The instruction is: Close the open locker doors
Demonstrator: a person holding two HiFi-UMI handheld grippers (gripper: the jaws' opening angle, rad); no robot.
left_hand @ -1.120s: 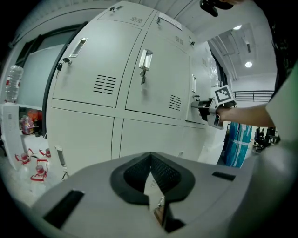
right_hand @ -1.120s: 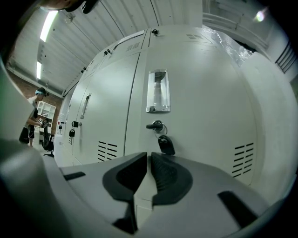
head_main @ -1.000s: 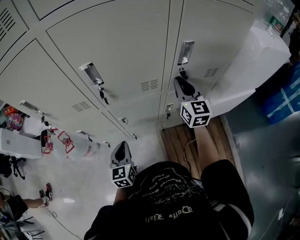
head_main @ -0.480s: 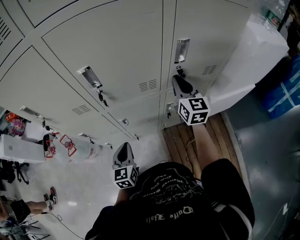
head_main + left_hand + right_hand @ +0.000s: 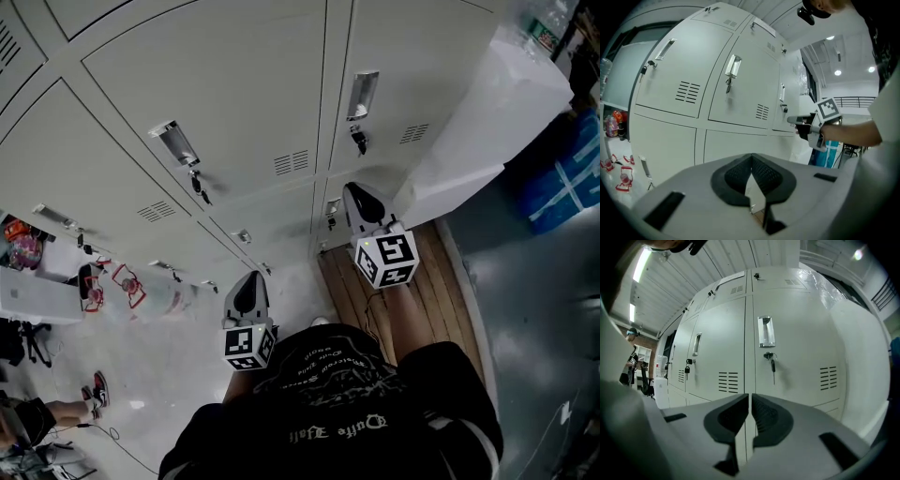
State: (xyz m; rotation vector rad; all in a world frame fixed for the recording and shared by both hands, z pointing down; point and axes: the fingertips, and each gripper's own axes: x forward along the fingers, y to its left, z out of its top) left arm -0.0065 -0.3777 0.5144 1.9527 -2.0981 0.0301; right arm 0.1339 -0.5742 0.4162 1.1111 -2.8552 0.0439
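**Pale floor under a ribbed ceiling**

A glossy pale floor (image 5: 178, 366) spreads at the near left, catching spots of light. To its right lies a strip of wooden planks (image 5: 339, 281), then dull grey floor (image 5: 534, 309). A blue bundle (image 5: 562, 183) sits far right. Strip lights (image 5: 644, 262) line the ribbed ceiling (image 5: 717, 258).

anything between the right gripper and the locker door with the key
Nothing. The right gripper view shows bare air from the right gripper to the locker door.
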